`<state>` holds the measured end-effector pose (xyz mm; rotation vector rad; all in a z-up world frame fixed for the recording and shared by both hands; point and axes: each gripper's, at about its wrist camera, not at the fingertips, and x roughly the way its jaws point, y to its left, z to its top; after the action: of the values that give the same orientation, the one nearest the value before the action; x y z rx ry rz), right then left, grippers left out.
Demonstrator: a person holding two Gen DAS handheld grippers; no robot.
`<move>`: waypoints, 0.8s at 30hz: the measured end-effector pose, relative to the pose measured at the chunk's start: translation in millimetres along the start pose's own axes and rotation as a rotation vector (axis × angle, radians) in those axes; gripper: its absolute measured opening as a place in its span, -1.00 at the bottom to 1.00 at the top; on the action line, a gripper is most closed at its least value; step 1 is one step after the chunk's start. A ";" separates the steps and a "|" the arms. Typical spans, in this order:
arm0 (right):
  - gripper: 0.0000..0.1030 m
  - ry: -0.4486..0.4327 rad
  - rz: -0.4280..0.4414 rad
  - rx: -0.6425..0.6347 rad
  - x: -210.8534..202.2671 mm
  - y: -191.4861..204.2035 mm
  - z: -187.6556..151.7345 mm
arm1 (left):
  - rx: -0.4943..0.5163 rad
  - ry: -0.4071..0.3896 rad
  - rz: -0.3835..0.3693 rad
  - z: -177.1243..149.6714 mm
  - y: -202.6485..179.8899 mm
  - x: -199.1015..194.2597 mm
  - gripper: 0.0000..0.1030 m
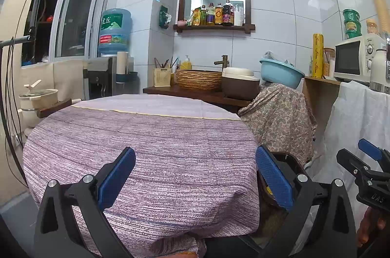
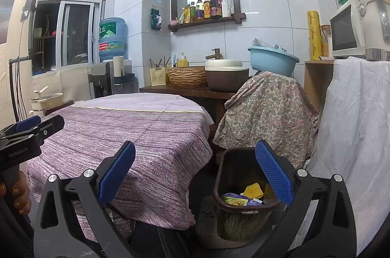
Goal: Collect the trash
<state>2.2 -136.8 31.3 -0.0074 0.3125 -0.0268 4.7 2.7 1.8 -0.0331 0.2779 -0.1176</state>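
A dark brown trash bin (image 2: 220,172) stands on the floor to the right of the round table (image 2: 136,136) with its purple striped cloth. Inside the bin lie a yellow foam net (image 2: 253,189) and purple and green wrappers (image 2: 235,200). My right gripper (image 2: 195,175) hovers open and holds nothing, its right finger over the bin's mouth. My left gripper (image 1: 195,177) is open above the table's near edge, also holding nothing. Only part of the bin (image 1: 291,164) shows behind the left gripper's right finger. The right gripper (image 1: 358,154) shows at the far right of the left wrist view.
A paisley-covered object (image 2: 265,111) with a blue basin (image 2: 273,61) on top stands behind the bin. A white sheet (image 2: 353,136) hangs at the right under a microwave (image 2: 346,31). A wooden counter (image 2: 185,89) carries a basket sink and pot. A person's hand (image 2: 20,194) holds the left gripper.
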 end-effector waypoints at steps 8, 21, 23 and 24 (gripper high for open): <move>0.89 0.001 0.000 0.001 0.3 -0.5 0.0 | -0.001 0.003 -0.002 -1.2 -0.4 0.8 0.90; 0.89 -0.002 0.000 0.003 0.3 -1.0 -1.2 | 0.004 0.004 0.000 -2.3 -1.5 1.3 0.90; 0.89 -0.003 -0.002 0.005 -0.3 -0.9 -2.0 | 0.002 0.005 -0.001 -1.8 -1.4 2.1 0.90; 0.89 -0.003 -0.002 0.005 -0.3 -0.9 -2.5 | 0.002 0.005 -0.001 -1.7 -1.5 2.1 0.90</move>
<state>1.2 -137.6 29.1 -0.0026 0.3091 -0.0296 6.0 1.0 -0.4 -0.0306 0.2826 -0.1195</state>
